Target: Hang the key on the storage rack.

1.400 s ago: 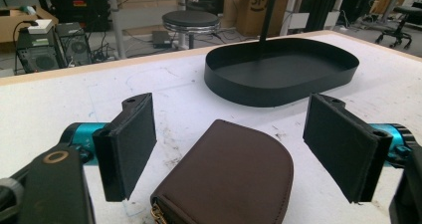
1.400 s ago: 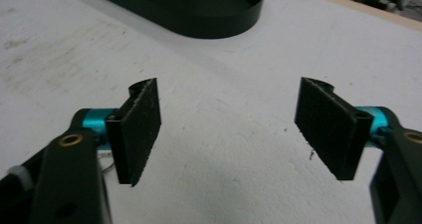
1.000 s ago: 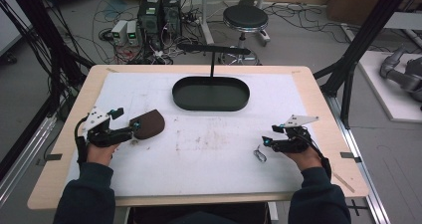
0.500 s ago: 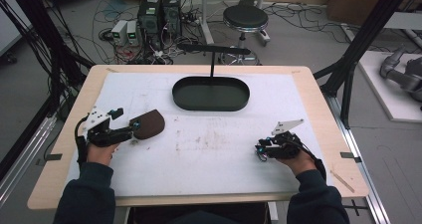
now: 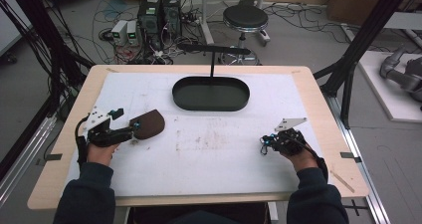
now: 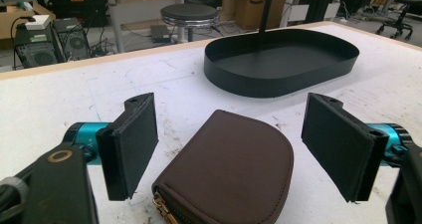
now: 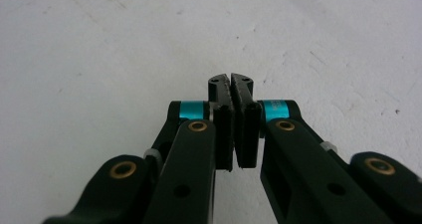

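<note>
Brown leather, zipped along its edge, marks the pouch [image 6: 229, 171] that lies flat on the white desk [image 5: 219, 159] between the wide-spread jaws of the left claw [image 6: 239, 149], a gap showing on each side between the black pads [image 6: 132, 144] and the pouch. In the left gripper view the pouch's rounded end points away from the claw and its gold zip pull sits nearest the camera. Beyond the pouch, farther out from the left claw, stands a black oval tray [image 6: 283, 59], its low wall ringing a bare floor, with a thin dark post rising from behind it. In the high view the left claw [image 5: 133, 128] reaches from the person's left hand [image 5: 102, 152] toward the desk's middle, the pouch [image 5: 148, 124] at its tip and the tray [image 5: 211, 93] ahead and off to its right. The right claw [image 5: 263, 145] hovers low over bare desk, well apart from pouch and tray, held by the right hand [image 5: 298, 157]. In the right gripper view its jaws are pressed together with nothing between them, the right claw [image 7: 231, 84] pointing down at scuffed white surface. Dark sleeves enter from the near edge; a stool [image 5: 245, 17] and computer cases [image 5: 159, 10] stand on the floor past the desk.
</note>
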`<act>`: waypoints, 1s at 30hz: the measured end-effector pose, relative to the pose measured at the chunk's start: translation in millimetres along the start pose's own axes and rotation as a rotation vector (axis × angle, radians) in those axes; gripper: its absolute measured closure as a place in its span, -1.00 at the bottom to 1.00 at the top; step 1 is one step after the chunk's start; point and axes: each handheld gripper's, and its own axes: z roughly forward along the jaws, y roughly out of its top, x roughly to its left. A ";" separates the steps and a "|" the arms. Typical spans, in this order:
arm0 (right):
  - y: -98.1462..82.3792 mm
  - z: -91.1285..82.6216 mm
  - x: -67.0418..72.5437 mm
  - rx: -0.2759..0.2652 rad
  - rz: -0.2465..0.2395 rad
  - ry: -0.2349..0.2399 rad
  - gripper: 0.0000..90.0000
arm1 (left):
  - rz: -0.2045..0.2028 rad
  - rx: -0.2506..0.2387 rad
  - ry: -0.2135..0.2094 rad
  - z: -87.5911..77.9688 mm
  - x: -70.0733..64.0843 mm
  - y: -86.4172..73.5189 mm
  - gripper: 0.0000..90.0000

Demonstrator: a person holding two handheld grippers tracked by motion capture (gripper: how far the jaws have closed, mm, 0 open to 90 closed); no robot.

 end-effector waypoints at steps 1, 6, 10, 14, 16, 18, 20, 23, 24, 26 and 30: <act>-0.7 0.0 -0.3 0.006 0.006 0.000 0.97 | 0.000 0.001 0.000 -0.1 0.1 0.0 -0.51; -3.1 -2.1 -4.2 0.031 0.037 0.007 0.88 | 0.002 0.003 0.002 -0.7 0.3 -0.1 -0.50; -8.0 -1.2 -7.0 0.087 0.042 0.006 0.91 | 0.000 0.002 0.002 -0.1 -0.1 -0.4 -0.49; -6.3 1.2 -5.3 0.087 0.020 0.004 0.93 | 0.002 0.004 0.001 0.1 0.2 -0.4 -0.49; -4.2 2.5 -4.2 0.082 0.014 0.012 0.92 | 0.003 0.005 0.002 0.3 -0.4 -0.4 -0.49; -3.7 2.7 -3.6 0.079 0.008 0.015 0.90 | 0.006 0.007 0.001 0.2 -0.4 -0.4 -0.49; -3.5 2.5 -3.6 0.076 0.002 0.014 0.97 | 0.007 0.008 -0.001 0.4 -0.9 -0.5 -0.49; -3.0 2.6 -2.7 0.082 0.001 0.009 0.98 | 0.005 0.007 -0.001 0.6 -1.2 -0.5 -0.49; -2.6 2.9 -2.6 0.083 -0.004 0.005 0.99 | 0.007 0.009 -0.001 0.5 -1.1 -0.5 -0.49; -1.2 3.3 -2.4 0.085 -0.008 0.001 1.00 | 0.009 0.012 0.001 0.2 -1.1 -0.4 -0.49; 2.2 3.9 -2.5 0.074 -0.017 -0.003 1.00 | 0.011 0.013 0.004 -1.3 -0.8 -1.0 -0.49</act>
